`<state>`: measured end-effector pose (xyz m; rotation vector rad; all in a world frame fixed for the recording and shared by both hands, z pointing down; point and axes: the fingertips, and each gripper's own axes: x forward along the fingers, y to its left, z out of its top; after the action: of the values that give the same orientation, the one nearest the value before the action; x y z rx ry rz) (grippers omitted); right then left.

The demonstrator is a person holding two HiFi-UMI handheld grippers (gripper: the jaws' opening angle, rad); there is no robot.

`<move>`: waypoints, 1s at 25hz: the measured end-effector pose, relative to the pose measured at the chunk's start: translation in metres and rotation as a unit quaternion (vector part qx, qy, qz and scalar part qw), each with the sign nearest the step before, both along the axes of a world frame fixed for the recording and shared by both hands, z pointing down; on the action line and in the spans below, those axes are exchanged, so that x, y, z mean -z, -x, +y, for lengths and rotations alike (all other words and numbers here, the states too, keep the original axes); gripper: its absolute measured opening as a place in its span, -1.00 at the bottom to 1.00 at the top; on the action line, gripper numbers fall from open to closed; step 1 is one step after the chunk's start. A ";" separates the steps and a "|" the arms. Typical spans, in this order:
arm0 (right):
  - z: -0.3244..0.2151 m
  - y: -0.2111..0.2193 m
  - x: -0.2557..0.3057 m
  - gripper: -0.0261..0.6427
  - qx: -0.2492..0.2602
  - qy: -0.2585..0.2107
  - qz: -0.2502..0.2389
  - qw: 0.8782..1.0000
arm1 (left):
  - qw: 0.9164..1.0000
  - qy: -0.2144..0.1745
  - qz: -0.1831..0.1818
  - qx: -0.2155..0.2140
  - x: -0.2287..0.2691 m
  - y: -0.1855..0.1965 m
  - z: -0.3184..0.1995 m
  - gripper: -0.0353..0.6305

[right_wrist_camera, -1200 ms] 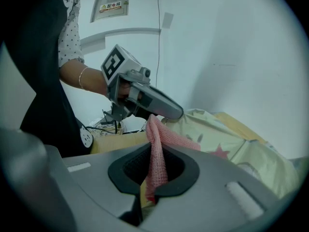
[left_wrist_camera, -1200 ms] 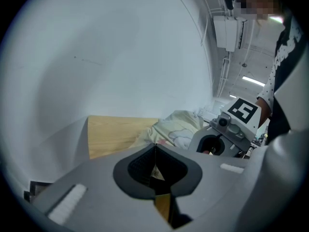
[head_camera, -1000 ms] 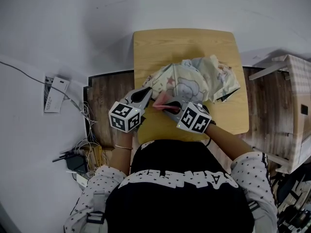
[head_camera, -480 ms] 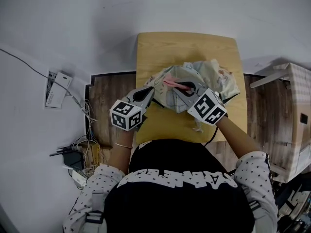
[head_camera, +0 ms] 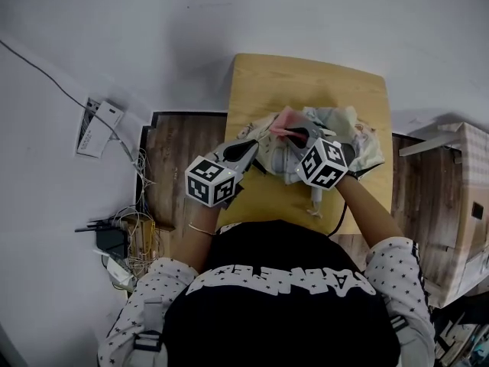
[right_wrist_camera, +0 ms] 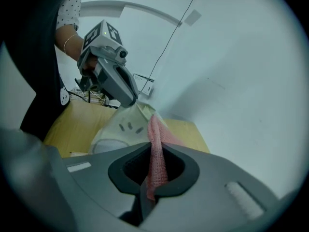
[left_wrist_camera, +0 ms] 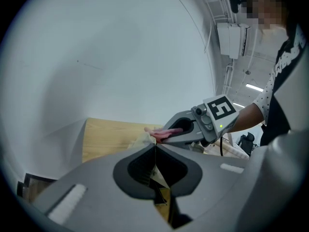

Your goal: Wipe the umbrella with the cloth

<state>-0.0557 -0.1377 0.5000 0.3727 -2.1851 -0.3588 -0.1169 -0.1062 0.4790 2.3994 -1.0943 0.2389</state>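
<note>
Soft, even indoor light leaves only faint shadows on the pale wall (left_wrist_camera: 120, 57). Both gripper views bulge and darken to black at the rim, their nearest parts blurred.

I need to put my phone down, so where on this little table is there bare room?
The far end of the wooden table, between the umbrella and the wall, is bare. A smaller bare strip lies on the near side, between the umbrella and the person's body. The middle is crowded: left gripper, right gripper, umbrella, pink cloth.
</note>
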 end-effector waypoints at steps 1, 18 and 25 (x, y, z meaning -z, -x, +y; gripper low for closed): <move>0.003 0.000 -0.003 -0.83 0.000 0.006 0.001 1.000 | 1.000 0.001 0.001 0.000 0.000 0.000 0.000 -0.88; 0.081 -0.019 -0.033 -0.83 0.020 0.085 0.008 0.996 | 1.000 0.008 0.015 0.003 0.002 0.001 0.001 -0.88; 0.102 -0.024 -0.038 -0.83 0.029 0.105 0.009 0.994 | 1.000 0.008 0.017 0.001 0.003 -0.004 0.003 -0.88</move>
<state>-0.0320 -0.0353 0.5385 0.1880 -2.1940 -0.1606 -0.1134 -0.1034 0.4756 2.3797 -1.0763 0.2055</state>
